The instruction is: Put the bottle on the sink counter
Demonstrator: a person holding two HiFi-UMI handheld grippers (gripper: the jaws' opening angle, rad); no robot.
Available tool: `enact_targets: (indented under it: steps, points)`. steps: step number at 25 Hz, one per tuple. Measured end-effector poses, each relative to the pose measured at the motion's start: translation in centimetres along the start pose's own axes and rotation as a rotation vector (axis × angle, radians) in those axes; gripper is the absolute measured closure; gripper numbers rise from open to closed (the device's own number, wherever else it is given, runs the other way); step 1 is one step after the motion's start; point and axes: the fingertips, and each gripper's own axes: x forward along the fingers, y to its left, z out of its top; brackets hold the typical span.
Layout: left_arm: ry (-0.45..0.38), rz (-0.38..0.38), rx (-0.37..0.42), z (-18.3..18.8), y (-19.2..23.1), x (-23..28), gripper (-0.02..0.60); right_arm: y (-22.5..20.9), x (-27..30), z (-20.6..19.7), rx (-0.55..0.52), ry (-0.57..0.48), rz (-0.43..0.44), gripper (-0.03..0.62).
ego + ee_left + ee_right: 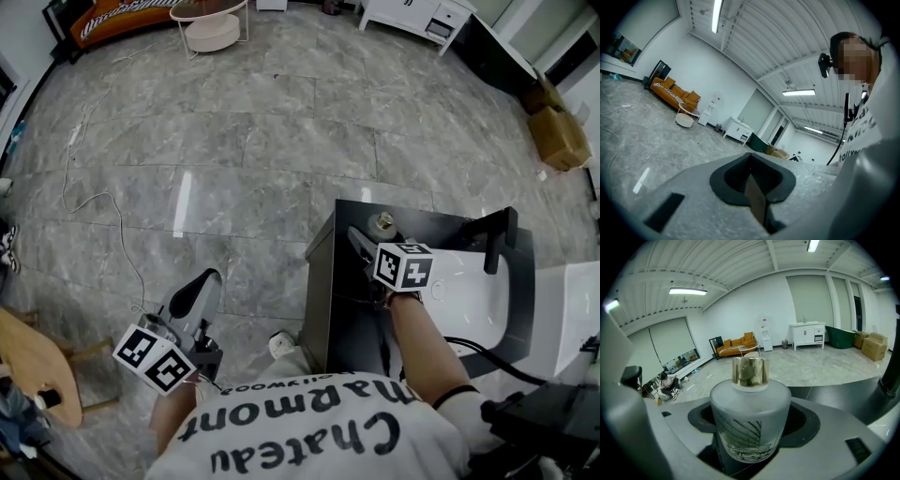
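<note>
A frosted glass bottle (750,413) with a gold cap and a line drawing on its side stands upright between the jaws of my right gripper (751,446), which is shut on it. In the head view the bottle (382,223) is over the far left part of the black sink counter (441,225), with the right gripper (364,242) reaching in from the near side. I cannot tell whether its base touches the counter. My left gripper (207,279) hangs low at the left over the floor, jaws closed together and empty; the left gripper (752,183) points out across the room.
A white basin (473,291) is set in the counter, with a black faucet (500,239) behind it. The black cabinet side (319,300) drops to the grey tiled floor (234,141). A white cable (94,202) trails on the floor. Cardboard boxes (555,131) stand far right.
</note>
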Motion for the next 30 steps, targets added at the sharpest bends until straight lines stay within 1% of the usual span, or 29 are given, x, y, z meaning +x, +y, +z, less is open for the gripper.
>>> enact_targets:
  steps: [3, 7, 13, 18, 27, 30]
  points:
    - [0.001, 0.002, -0.004, -0.2, 0.1, -0.1, 0.568, 0.1, -0.1, -0.1, -0.021, -0.001, 0.010, 0.252]
    - [0.000, 0.011, -0.011, -0.4, 0.2, -0.4, 0.568, 0.0, -0.1, -0.2, -0.017, -0.002, 0.000, 0.252]
    - [-0.021, 0.017, -0.009, -0.2, -0.1, -1.1, 0.568, 0.0, -0.4, -1.0, -0.075, 0.027, -0.031, 0.252]
    - [-0.037, 0.025, -0.009, 0.0, -0.3, -2.3, 0.568, 0.3, -0.5, -1.7, -0.156, 0.054, -0.053, 0.252]
    - [-0.081, 0.069, -0.021, -0.3, -0.5, -5.7, 0.568, 0.5, -0.5, -2.4, -0.249, 0.057, -0.086, 0.252]
    - [-0.099, 0.089, -0.032, -0.6, -0.9, -7.0, 0.568, 0.5, -0.5, -2.3, -0.258, 0.048, -0.087, 0.252]
